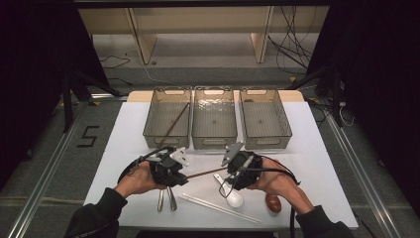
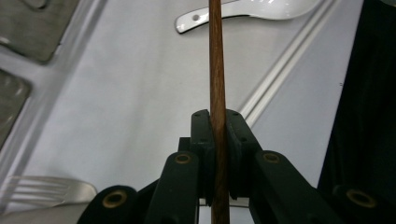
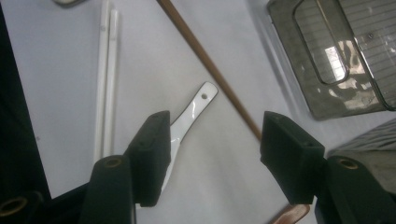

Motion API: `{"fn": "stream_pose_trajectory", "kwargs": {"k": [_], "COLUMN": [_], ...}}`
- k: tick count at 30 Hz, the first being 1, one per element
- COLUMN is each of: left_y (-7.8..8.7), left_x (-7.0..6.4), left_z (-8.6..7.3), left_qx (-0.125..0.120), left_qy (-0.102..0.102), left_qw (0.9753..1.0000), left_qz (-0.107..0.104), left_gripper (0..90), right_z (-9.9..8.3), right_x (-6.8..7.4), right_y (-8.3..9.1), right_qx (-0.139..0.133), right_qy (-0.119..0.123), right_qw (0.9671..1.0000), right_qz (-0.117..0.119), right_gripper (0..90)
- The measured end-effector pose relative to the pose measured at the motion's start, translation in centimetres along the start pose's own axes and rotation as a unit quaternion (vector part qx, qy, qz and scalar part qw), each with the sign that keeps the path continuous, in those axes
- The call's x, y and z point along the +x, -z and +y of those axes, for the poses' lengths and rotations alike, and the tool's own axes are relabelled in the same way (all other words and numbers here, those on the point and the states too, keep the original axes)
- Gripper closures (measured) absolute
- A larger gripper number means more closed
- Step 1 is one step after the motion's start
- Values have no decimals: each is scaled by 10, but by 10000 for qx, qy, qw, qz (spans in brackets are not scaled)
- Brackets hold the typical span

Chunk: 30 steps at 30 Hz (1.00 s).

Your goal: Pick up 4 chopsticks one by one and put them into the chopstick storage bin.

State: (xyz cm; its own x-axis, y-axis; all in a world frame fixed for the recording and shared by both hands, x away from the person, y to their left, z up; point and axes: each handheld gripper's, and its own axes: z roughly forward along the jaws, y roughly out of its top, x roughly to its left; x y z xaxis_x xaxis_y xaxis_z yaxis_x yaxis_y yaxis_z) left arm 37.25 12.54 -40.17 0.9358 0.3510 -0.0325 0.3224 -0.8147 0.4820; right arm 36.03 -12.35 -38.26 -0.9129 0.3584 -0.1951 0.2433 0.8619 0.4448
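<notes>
Brown chopstick (image 2: 216, 70) runs straight up mid-frame, pinched tight in the left gripper (image 2: 217, 140); the right gripper (image 3: 212, 156), jaws wide and empty, hovers by its far end.

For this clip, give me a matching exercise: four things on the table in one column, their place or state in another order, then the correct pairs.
Things:
1. brown chopstick
2. white spoon
3. left bin
4. white chopsticks

Places or states:
A. lying as a pair on the table near the person's edge
B. clamped in the left gripper
C. holds one brown stick leaning across it
D. on the table below the open right gripper

Pairs: 1-B, 2-D, 3-C, 4-A
</notes>
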Motion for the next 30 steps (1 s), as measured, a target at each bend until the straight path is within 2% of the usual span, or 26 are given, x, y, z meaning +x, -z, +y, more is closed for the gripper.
{"fn": "stream_pose_trajectory", "kwargs": {"k": [4, 7, 9, 13, 18, 24, 30], "left_y": [8, 13, 16, 20, 26, 33, 37], "left_x": [8, 12, 15, 20, 27, 37, 49], "left_z": [-3, -6, -8, -11, -14, -18, -24], "left_qx": [-232, -345, -441, -551, -653, -815, -905], "left_qy": [264, 434, 589, 748, 993, 1271, 1549], "left_qw": [9993, 9981, 9967, 9946, 9906, 9844, 9783], "left_qz": [159, 262, 330, 468, 672, 901, 1034], "left_gripper": [832, 832, 831, 831, 831, 831, 831], "right_z": [-6, -11, -13, -16, -18, -22, -27], "right_x": [-1, 1, 1, 3, 7, 11, 12], "right_y": [0, -3, -4, -5, -6, -7, -7], "right_qx": [-196, -245, -233, -325, -363, -317, -307], "right_qy": [-263, -403, -498, -641, -693, -730, -807], "right_qw": [9995, 9989, 9985, 9974, 9969, 9968, 9962], "right_qz": [0, 3, 11, 54, 49, 76, 139], "right_gripper": [379, 352, 337, 313, 302, 291, 286]}}
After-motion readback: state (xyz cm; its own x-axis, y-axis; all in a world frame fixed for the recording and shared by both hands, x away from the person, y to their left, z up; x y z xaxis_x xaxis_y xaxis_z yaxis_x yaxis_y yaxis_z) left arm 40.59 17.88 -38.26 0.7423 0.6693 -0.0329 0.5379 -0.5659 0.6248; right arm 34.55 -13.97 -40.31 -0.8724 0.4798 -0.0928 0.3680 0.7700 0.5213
